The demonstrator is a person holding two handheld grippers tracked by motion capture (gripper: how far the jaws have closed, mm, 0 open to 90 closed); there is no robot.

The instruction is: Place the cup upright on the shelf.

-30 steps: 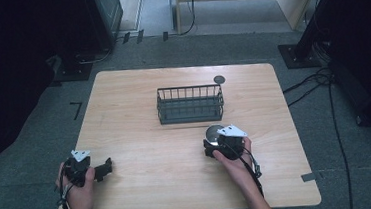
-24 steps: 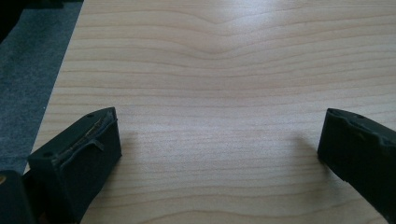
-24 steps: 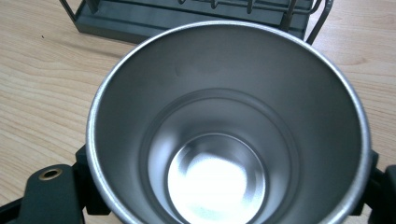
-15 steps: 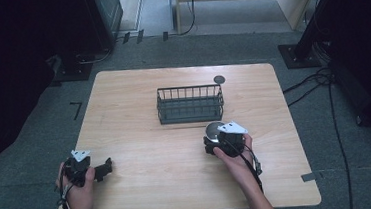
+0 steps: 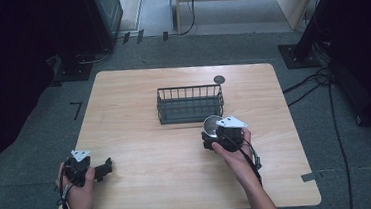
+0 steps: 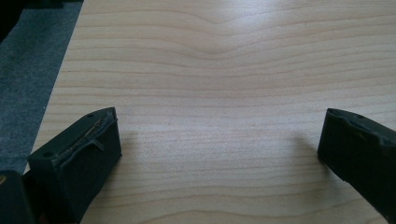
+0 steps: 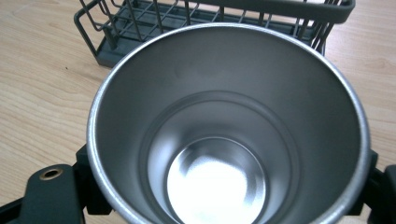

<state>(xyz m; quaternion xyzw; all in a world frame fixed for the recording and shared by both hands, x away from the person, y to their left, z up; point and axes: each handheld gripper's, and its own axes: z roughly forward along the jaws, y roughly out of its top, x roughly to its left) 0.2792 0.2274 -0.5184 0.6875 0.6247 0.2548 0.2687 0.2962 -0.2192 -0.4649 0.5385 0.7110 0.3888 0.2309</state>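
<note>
- Right gripper [image 5: 215, 135], high view: held in the person's right hand [image 5: 235, 153] just in front of the wire basket [image 5: 190, 104]; its jaws are closed on a metal cup [image 5: 211, 125], which stands upright between them, open mouth up, close to the basket's near right corner.
- Left gripper [image 5: 103, 169], high view: held in the left hand [image 5: 77, 190] near the front left corner of the table [image 5: 141, 83], well apart from cup and basket; its jaws point toward the table's middle.
- Table, high view: light wood, with the dark basket near its centre and a small dark round disc [image 5: 219, 79] just behind the basket's far right corner.
- Left gripper view: the two black jaws stand wide apart at either side, low over bare tabletop [image 6: 210, 70], with nothing between them; the left gripper [image 6: 217, 154] holds nothing. Grey carpet [image 6: 28, 70] lies past the table's edge at upper left.
- Right gripper view: the cup [image 7: 224, 130] is seen from above, its shiny inside and round bottom plain. Black jaw parts press against its wall at lower left and lower right, so the right gripper [image 7: 229, 186] grips it firmly. The basket [image 7: 210, 18] stands just beyond the cup's rim, on the tabletop [image 7: 37, 84].
</note>
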